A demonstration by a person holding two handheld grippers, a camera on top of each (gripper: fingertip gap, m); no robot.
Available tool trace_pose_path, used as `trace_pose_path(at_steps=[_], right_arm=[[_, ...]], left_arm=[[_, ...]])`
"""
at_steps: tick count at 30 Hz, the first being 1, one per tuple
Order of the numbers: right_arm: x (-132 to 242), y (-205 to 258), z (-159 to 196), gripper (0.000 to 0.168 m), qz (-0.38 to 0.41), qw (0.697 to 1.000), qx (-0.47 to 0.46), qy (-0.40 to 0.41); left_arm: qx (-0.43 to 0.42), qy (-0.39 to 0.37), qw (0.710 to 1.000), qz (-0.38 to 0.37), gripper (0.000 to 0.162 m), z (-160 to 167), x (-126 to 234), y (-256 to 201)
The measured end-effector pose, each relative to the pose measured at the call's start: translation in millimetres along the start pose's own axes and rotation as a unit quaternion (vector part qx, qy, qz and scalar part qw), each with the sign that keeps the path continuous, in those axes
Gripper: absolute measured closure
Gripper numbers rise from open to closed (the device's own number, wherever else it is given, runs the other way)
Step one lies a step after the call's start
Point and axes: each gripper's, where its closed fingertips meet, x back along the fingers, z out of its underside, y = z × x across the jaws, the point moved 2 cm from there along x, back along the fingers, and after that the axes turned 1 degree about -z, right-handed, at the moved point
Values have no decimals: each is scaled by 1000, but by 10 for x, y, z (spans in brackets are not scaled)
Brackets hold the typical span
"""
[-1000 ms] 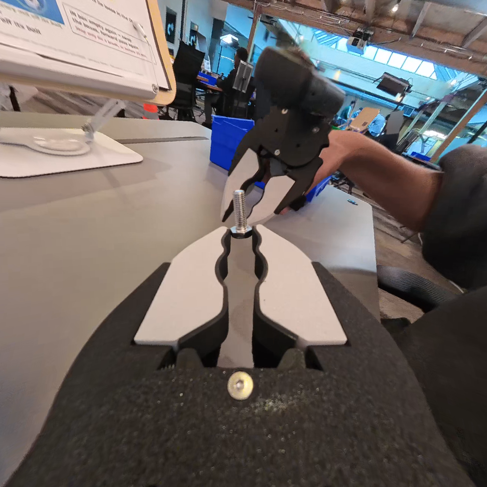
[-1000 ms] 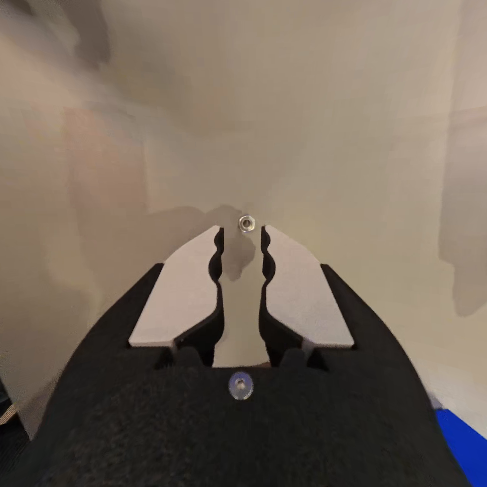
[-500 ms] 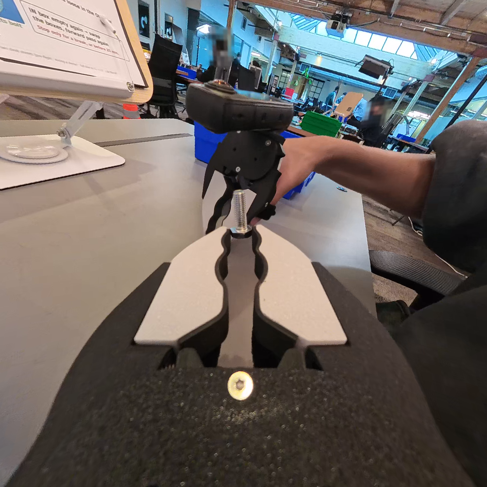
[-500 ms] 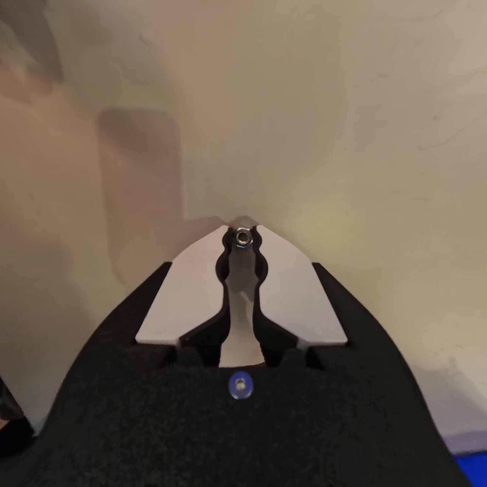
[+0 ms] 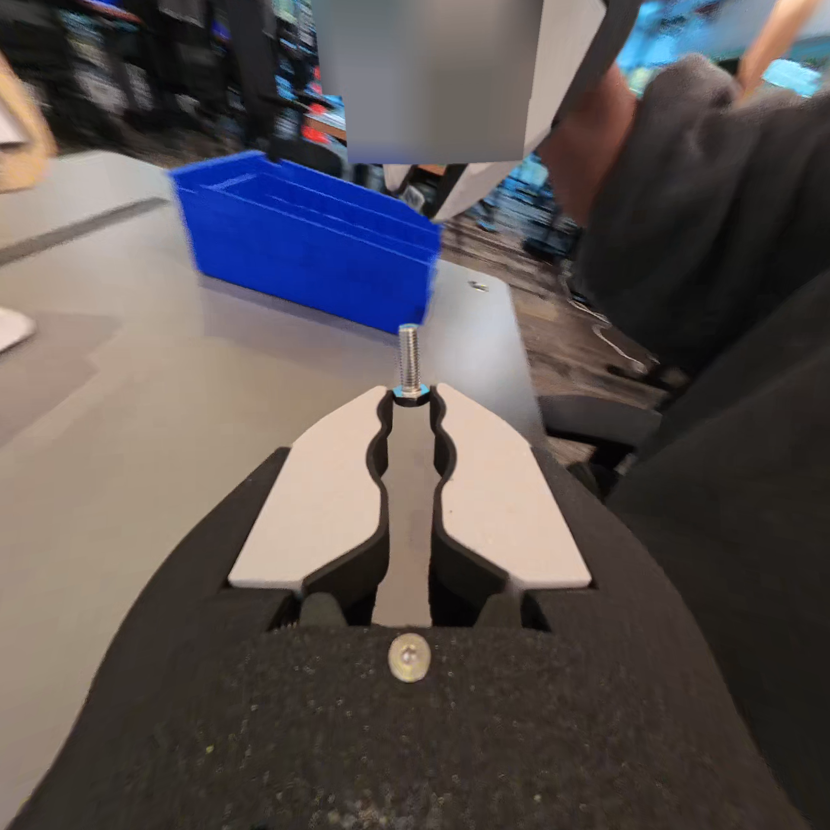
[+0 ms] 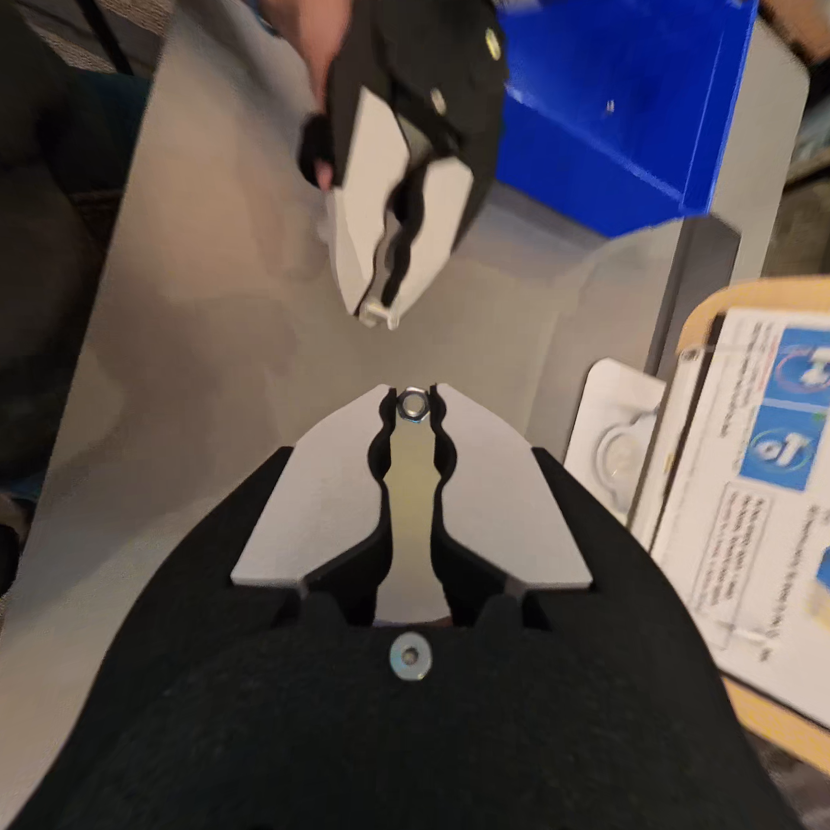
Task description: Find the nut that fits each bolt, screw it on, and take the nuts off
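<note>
Right claw (image 6: 412, 395): pinching a small hex nut (image 6: 413, 406) at the very tips, hole facing the camera; half a second ago closing on it flat against the tabletop, now lifted clear.
Left claw (image 5: 409, 395): clamping the bolt (image 5: 408, 364) by its head, threaded shank standing upright above the tips.
Ahead of right claw: left claw's tips just beyond, bolt apart from the nut.
Beyond left claw: blue bin (image 5: 310, 242) on the grey tabletop (image 5: 134, 381); right claw looming overhead, partly masked.
Right of right claw: instruction stand (image 6: 736, 471).
Meaning for task: pickup seemingly done; aligning nut over shank and starting the thread likely coming next.
</note>
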Motion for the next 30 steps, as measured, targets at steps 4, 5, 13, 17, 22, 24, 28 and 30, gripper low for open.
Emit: trace_pose_path(at_steps=[4, 5, 13, 17, 22, 24, 28, 30], right_arm=[[124, 77, -228, 154, -66, 997, 31, -40], [139, 105, -267, 154, -87, 994, 28, -52], [233, 125, -422, 154, -167, 981, 21, -99], [212, 79, -410, 154, -176, 979, 23, -99], [157, 96, -436, 154, -185, 977, 35, -101], [138, 93, -458, 154, -180, 977, 42, -102], [130, 148, -514, 154, -195, 973, 50, -115], [121, 177, -546, 154, -202, 970, 53, -121]], left_arm=[[-16, 20, 995, 97, 147, -213, -103, -68], [-14, 24, 992, 123, 147, -255, -110, -107], [-18, 3, 976, 217, 147, -462, -115, -299], [-8, -14, 972, 233, 147, -503, -53, -279], [2, -14, 962, 272, 148, -511, 37, -325], [6, -7, 958, 286, 148, -494, 47, -340], [25, -4, 944, 329, 148, -489, 81, -384], [27, 3, 938, 346, 148, -486, 92, -408]])
